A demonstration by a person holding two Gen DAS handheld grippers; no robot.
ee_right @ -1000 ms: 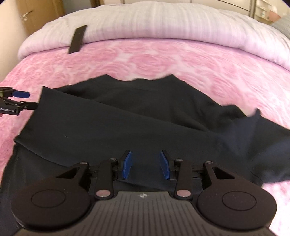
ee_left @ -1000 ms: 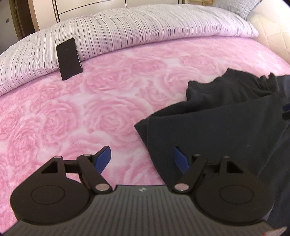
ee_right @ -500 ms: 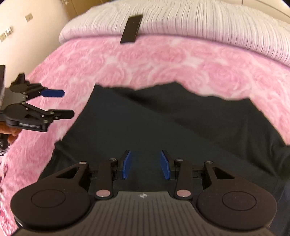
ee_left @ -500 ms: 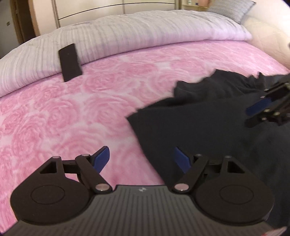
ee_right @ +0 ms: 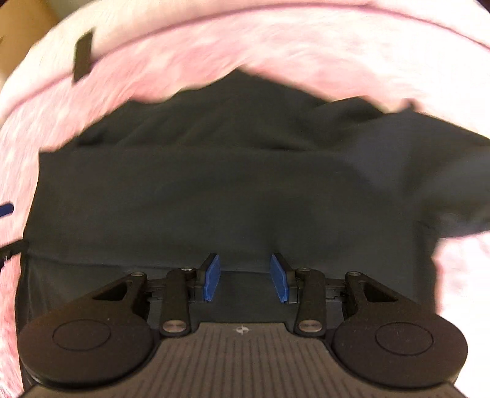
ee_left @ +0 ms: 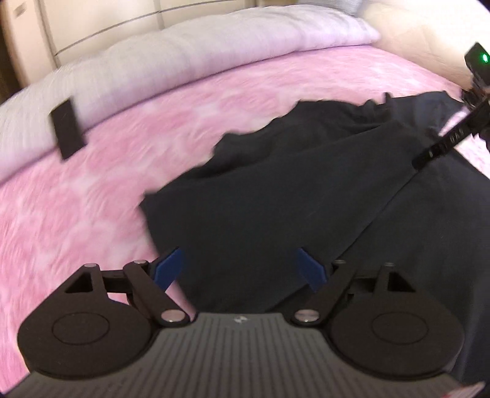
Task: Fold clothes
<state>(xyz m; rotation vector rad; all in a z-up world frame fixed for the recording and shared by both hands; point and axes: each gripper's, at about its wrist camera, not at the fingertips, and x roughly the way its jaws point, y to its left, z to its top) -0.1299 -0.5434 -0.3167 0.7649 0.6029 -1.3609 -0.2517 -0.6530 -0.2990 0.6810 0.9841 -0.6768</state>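
Blurred pink bedspread (ee_left: 92,199) under black garment (ee_left: 275,199), edges smeared; both tools (ee_left: 239,269) (ee_right: 246,277) spread, empty.

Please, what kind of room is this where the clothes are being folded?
Most likely a bedroom. A dark garment lies on a bed covered by a pink rose-patterned blanket, with a pale striped duvet bunched along the far side and cupboard fronts behind.

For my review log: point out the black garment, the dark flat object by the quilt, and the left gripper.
black garment (ee_right: 245,199): right wrist view, flat middle.
dark flat object (ee_left: 67,130): left wrist view, centre.
left gripper (ee_left: 240,269): left wrist view, between fingertips.
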